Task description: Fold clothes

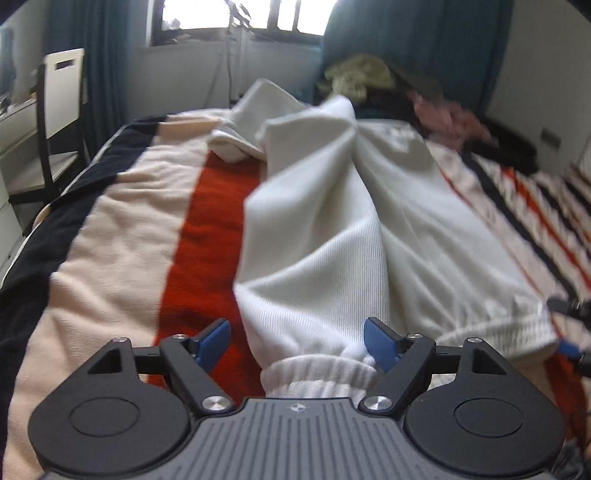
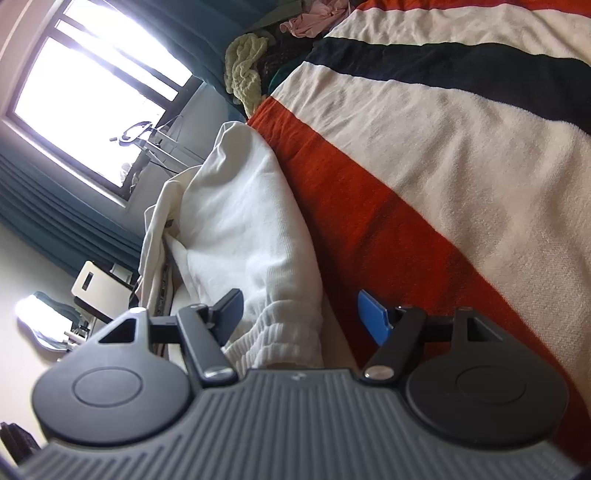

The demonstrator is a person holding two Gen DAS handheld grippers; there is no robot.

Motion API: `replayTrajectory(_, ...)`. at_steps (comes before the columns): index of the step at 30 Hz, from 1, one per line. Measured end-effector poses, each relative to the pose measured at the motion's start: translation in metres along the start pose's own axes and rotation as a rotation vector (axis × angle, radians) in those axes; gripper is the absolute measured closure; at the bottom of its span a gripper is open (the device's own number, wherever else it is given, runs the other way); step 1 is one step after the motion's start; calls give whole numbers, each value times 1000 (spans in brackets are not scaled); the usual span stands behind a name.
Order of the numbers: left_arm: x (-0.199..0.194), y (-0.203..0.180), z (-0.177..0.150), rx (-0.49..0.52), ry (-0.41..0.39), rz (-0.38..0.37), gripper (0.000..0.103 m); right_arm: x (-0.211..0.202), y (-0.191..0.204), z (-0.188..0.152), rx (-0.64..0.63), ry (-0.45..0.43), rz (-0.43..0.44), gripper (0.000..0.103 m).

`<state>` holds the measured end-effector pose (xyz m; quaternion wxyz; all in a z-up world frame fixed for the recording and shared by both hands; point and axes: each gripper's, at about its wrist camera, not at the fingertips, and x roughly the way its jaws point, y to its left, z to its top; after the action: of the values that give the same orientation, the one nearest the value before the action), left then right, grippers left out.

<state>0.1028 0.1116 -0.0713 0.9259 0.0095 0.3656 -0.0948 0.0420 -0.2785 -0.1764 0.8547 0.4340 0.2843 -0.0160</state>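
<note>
Right up close, the left gripper (image 1: pixel 297 345) stands with its jaws wide apart, the elastic cuff (image 1: pixel 317 373) of the white trousers (image 1: pixel 332 229) sitting loose between the blue pads (image 1: pixel 376 343), one pad brushing the gathered cloth but nothing pinched. Same story on the other side: the right gripper (image 2: pixel 301 314) is spread open, a second ribbed cuff (image 2: pixel 280 339) lying by its left pad and well clear of the other. So neither tool has hold of anything, and the trousers lie stretched along the striped blanket (image 1: pixel 122 229) on the bed, mostly over the red stripe (image 1: pixel 210 221). The risk here, as I judge it: close now and a jaw could catch only the edge of the elastic, which would slip free on the lift, or grab the fluffy blanket along with it and drag it up. Further along, the legs are bunched and ridged rather than flat, so any fold made over them may set crooked. The waist end (image 1: pixel 251 110) is a rumpled heap; I cannot tell how it lies. Beyond, a pile of other clothes (image 1: pixel 369 74) is blurred, the window (image 1: pixel 229 14) is blown out, and the right gripper shows in the left view only as a sliver at the frame edge.
</note>
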Motion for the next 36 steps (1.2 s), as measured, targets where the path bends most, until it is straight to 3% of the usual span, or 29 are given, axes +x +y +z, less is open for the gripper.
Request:
replayTrajectory(5,-7,-19,-3,94,-28,21,20,0,-1,1,2,-3,-7,31)
replayTrajectory(10,-8,-20,-2,85,13,-63,18,0,0,1,-11,-6,-10,31)
replayTrajectory(16,7,-21,-5,102,79,15,19,1,3,1,-23,-4,-3,31)
replayTrajectory(20,12,-16,-6,80,96,49,28,2,2,1,-21,-3,-1,31)
replayTrajectory(22,13,-12,-6,62,97,55,39,2,3,0,-21,-3,1,31)
replayTrajectory(24,14,-7,-6,43,98,61,63,2,3,0,-24,-1,2,31)
replayTrajectory(30,6,6,-3,-40,60,24,76,2,4,-2,-24,10,22,31)
replayTrajectory(36,-11,34,3,-231,-22,-27,79,2,9,-1,-35,11,75,31)
